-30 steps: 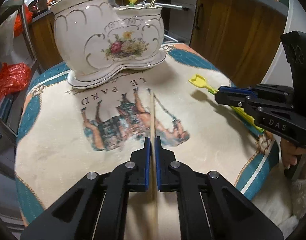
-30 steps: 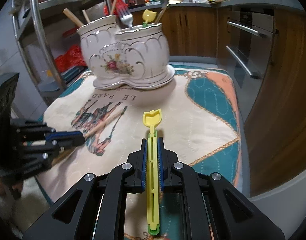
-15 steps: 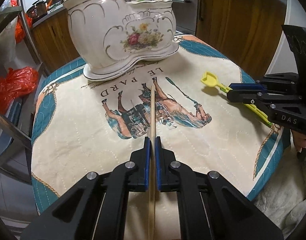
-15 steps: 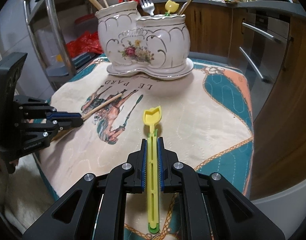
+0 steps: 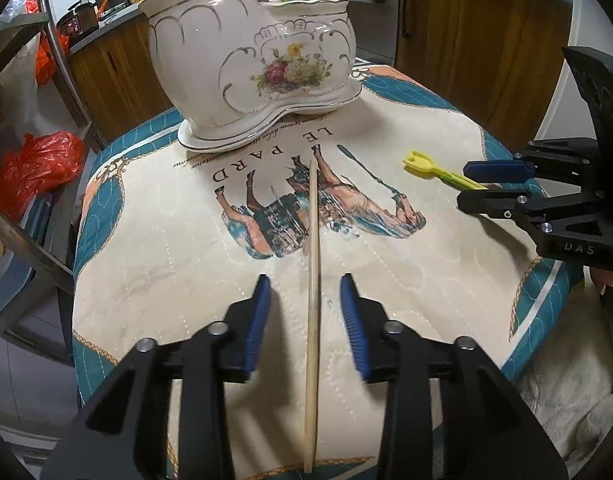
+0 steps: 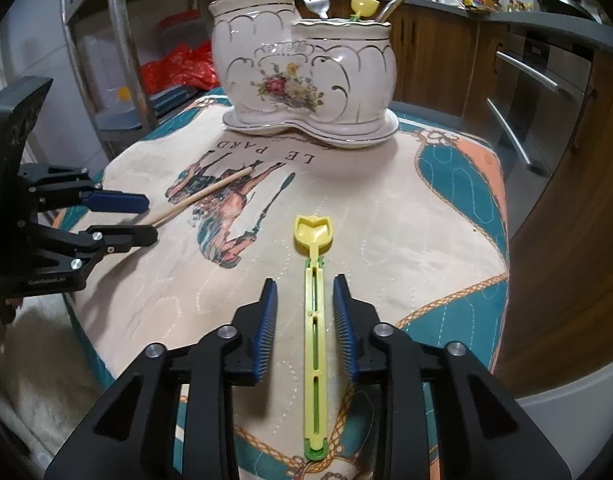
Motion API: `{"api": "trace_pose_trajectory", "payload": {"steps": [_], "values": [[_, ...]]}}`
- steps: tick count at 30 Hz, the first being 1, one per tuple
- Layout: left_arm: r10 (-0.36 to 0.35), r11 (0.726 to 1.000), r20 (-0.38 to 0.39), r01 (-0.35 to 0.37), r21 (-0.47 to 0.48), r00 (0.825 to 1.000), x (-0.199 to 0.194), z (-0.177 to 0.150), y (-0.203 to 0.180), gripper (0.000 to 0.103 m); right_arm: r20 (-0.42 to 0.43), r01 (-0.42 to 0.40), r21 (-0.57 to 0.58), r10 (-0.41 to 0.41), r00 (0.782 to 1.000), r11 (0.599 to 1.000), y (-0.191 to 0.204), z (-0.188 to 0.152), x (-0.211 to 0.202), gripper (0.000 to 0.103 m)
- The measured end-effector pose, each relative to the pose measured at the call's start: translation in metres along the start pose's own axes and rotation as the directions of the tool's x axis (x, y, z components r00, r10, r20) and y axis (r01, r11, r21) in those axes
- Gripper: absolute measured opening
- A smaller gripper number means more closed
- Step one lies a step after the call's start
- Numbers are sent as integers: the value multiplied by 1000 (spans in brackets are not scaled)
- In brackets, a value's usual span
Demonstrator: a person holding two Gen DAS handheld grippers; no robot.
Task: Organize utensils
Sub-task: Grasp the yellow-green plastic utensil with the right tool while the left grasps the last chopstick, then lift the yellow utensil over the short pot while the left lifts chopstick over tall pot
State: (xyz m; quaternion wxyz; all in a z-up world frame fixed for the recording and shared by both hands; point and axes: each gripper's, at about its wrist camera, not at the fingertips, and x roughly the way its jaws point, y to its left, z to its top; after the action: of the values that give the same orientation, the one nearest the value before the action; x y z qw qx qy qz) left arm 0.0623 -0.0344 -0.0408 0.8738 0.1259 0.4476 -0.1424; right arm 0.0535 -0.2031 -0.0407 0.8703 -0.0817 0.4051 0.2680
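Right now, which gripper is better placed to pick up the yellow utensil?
Right. The right gripper is open and straddles the yellow utensil lying on the cloth; the left gripper is open around the wooden chopstick.
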Motion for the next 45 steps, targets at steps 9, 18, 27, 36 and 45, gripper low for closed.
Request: {"api": "trace_pose_trajectory", "payload": {"steps": [9,18,27,36,45], "values": [[-20,1000,28,21,-23,999,3,0,6,40,7,10,16,-10,1000,1000,-2,0,2,28],[-50,999,55,50,8,997,10,7,8,5,27,23,41,-24,999,999,0,4,5,11],[-42,999,346,46,-4,937,-33,4,24,5,226,-22,96,0,974,995,-3,15,-26,11],[-8,991,634,89,-95,773,-88,10,69,5,491,-97,155,9,871,983,-16,48,-66,11],[-54,961,731,236,-148,680,-92,73,116,5,595,-223,204,60,802,953,-42,110,-61,11]]}}
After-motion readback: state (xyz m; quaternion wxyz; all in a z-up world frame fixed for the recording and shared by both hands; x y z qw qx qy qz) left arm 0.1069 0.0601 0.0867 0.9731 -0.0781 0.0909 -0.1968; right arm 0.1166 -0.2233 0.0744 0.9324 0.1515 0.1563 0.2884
